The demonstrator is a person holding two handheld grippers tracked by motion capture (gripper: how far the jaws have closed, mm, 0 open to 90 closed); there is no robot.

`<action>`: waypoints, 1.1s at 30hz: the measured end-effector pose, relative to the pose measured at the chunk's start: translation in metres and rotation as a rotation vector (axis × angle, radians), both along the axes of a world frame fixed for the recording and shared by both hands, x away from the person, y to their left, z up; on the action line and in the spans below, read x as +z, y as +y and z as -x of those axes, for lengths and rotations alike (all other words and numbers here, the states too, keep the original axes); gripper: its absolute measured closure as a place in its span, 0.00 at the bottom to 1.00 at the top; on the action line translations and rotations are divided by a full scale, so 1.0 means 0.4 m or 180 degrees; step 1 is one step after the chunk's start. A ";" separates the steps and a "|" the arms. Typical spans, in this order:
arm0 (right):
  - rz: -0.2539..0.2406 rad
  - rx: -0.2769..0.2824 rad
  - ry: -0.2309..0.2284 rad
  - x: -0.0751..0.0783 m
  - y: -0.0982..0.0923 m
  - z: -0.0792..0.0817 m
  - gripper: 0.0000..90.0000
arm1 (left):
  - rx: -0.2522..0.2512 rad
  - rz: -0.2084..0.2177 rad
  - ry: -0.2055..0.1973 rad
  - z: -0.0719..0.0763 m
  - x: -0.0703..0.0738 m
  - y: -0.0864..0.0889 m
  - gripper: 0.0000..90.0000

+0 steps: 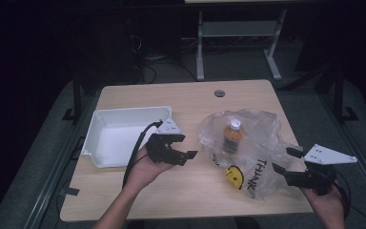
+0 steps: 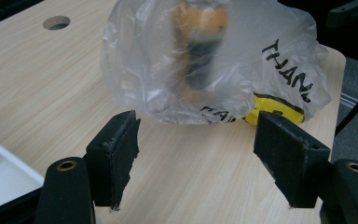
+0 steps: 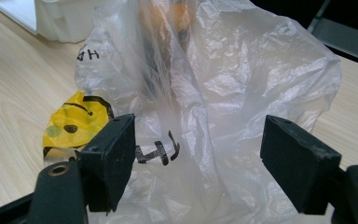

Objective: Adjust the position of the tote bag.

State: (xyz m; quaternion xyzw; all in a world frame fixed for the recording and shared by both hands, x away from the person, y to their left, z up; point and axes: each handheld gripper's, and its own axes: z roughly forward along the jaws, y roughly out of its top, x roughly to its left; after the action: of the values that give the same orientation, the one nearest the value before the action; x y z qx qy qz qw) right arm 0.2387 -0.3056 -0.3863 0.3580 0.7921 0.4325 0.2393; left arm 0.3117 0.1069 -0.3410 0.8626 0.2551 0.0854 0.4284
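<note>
I think the plastic bag (image 1: 248,152) in the middle is thin, soft and slippery, with a heavier bottle (image 1: 232,136) inside. Both my left gripper (image 1: 183,145) and right gripper (image 1: 286,160) have their fingers spread wide, grasping nothing. I would pinch the loose bag edge near the lower right.

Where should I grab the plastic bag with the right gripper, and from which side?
Probably the loose crumpled film at the plastic bag's near right edge, coming in low from the right gripper's side. The orange bottle lies farther in, so that edge looks empty and easy to pinch.

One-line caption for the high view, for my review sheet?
Two open grippers, left and right, flank a clear plastic bag holding an orange bottle; a white tray sits left.
</note>
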 end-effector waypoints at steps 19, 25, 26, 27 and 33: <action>0.0005 -0.0041 -0.0032 0.008 -0.006 0.004 0.29 | -0.0225 -0.0101 0.0017 -0.048 0.016 -0.108 0.33; 0.0017 -0.0014 -0.0035 0.005 -0.007 0.003 0.29 | -0.0254 -0.0153 0.0013 -0.068 0.028 -0.148 0.33; 0.0020 -0.0011 -0.0033 0.005 -0.007 0.003 0.29 | -0.0279 -0.0184 0.0023 -0.072 0.029 -0.154 0.33; 0.0020 -0.0011 -0.0033 0.005 -0.007 0.003 0.29 | -0.0275 -0.0172 0.0026 -0.075 0.028 -0.161 0.33; 0.0030 0.0012 -0.0050 0.005 -0.002 0.003 0.29 | -0.0344 -0.0219 0.0035 -0.097 0.019 -0.198 0.33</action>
State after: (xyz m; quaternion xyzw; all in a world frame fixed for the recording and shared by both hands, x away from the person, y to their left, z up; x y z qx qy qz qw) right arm 0.2377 -0.3065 -0.3845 0.3520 0.7929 0.4320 0.2464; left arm 0.3507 0.0278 -0.3334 0.8898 0.2075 0.0660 0.4011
